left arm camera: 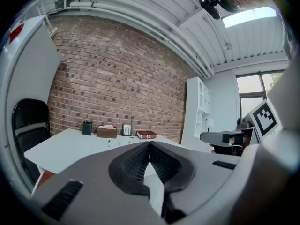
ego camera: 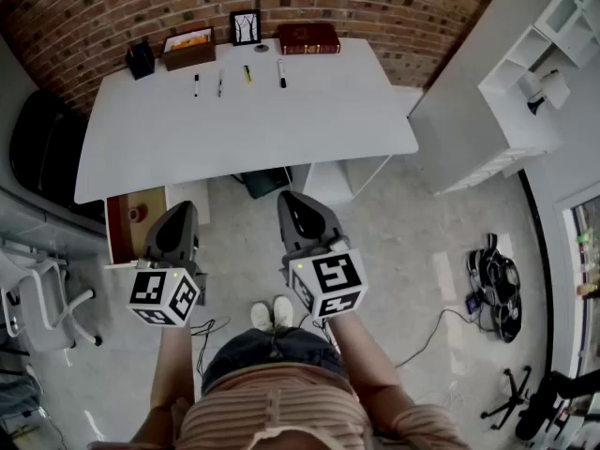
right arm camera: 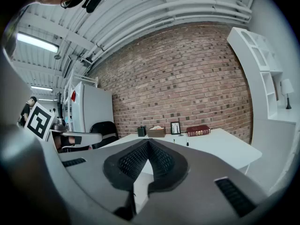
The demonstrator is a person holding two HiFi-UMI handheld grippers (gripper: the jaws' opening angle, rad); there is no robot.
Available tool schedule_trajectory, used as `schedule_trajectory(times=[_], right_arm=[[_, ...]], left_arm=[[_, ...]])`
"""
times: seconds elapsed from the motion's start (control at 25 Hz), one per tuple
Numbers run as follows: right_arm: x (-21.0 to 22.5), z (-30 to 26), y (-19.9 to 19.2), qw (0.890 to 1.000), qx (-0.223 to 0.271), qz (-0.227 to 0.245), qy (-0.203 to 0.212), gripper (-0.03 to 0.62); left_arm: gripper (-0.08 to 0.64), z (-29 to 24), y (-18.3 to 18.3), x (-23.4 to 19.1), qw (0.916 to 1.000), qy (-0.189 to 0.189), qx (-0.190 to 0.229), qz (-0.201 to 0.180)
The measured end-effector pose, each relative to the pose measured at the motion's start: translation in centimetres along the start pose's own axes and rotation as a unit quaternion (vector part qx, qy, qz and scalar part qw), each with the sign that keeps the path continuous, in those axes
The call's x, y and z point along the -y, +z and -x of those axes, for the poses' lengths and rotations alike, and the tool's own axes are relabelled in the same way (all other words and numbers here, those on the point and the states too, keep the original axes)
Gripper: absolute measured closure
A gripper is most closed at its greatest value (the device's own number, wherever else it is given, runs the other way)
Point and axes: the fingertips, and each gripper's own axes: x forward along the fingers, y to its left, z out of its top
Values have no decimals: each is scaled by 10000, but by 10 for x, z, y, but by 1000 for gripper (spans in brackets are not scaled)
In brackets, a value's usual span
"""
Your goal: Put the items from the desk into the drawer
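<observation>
Left gripper point(ego camera: 180, 216) and right gripper point(ego camera: 292, 204) hang short of the counter point(ego camera: 244, 134), jaws pinched together on nothing, I'd say because no grab has started: the pens point(ego camera: 281, 71) lie well ahead of the jaws, and the open drawer point(ego camera: 122, 234), maybe with something red inside, sits beside the left jaws.

grey tongs point(ego camera: 287, 201), striped top point(ego camera: 272, 412), denim shorts point(ego camera: 270, 347)

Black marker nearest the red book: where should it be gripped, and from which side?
Grip the marker mid-barrel, coming down from above. It lies flat on the desk, its length pointing toward the wall, so the jaws should close across its narrow width. The yellow pen and the book lie apart from it, likely leaving room for both jaws.
</observation>
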Motion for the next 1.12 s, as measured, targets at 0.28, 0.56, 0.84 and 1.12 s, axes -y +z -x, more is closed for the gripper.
schedule_trajectory(times=[0.28,0.56,0.84,1.12], right_arm=[[2,5,1,9999,-32,-107,-45,575],[15,9,-2,9995,-60,-290,-52,575],[31,6,-12,9989,-202,-415,12,574],[45,-1,-10,9989,-285,-357,117,575]], left_arm=[[551,-2,-1,3,10000,16,-64,23],[551,-10,-1,10,10000,35,-90,-2],[551,-21,-4,7,9997,178,-139,-10],[551,-29,-5,10,9991,381,-146,69]])
